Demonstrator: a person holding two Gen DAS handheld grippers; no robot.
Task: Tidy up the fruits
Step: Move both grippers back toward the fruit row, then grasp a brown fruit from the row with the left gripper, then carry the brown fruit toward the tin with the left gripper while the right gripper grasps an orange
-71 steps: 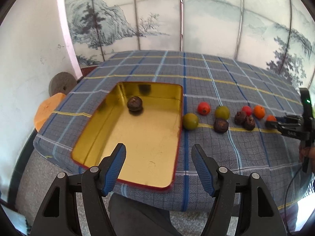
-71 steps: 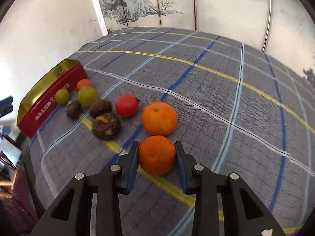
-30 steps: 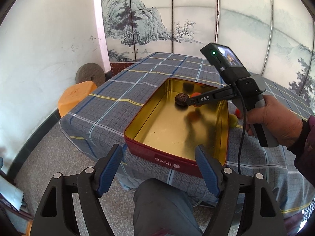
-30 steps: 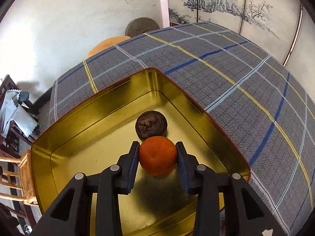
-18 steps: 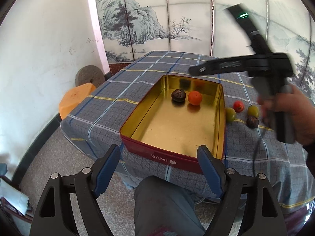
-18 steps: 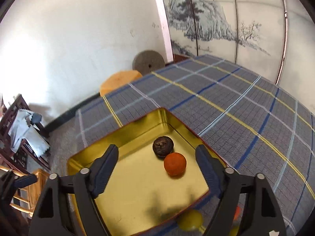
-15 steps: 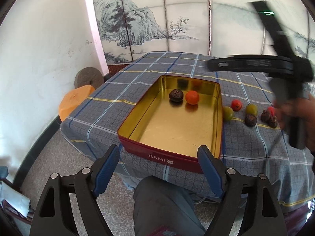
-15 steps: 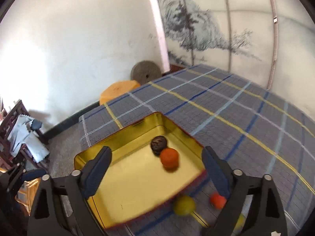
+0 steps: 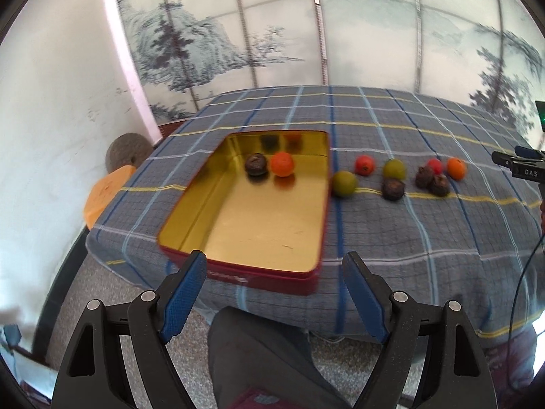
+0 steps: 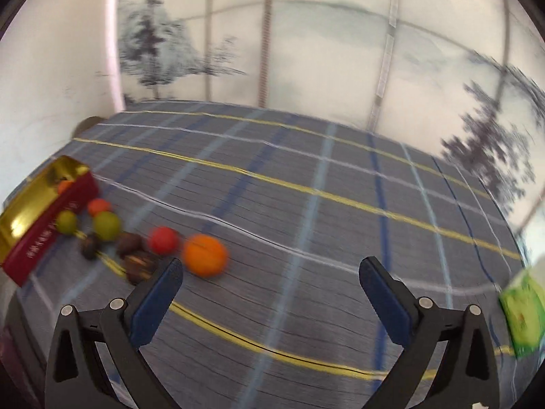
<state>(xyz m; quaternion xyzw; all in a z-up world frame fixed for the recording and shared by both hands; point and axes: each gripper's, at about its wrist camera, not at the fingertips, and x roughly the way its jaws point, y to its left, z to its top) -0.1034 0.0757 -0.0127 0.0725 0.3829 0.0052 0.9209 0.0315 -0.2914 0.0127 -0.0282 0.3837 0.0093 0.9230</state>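
Observation:
A gold tin with red sides lies on the checked tablecloth and holds an orange beside a dark brown fruit. Right of the tin, several loose fruits sit in a row: green, red, brown and an orange one. My left gripper hangs open off the table's near edge, nothing between its fingers. My right gripper has its jaws opening wide and empty above the cloth; the orange fruit lies just past its left finger. Its body shows at the far right.
A person's knee is below the left gripper. An orange stool and a round stone disc stand left of the table. A green packet lies at the right table edge. A painted screen stands behind.
The right gripper let go of the orange in the tin, opened wide and swung away to the right toward the loose fruits. The left gripper shifted a little and rolled.

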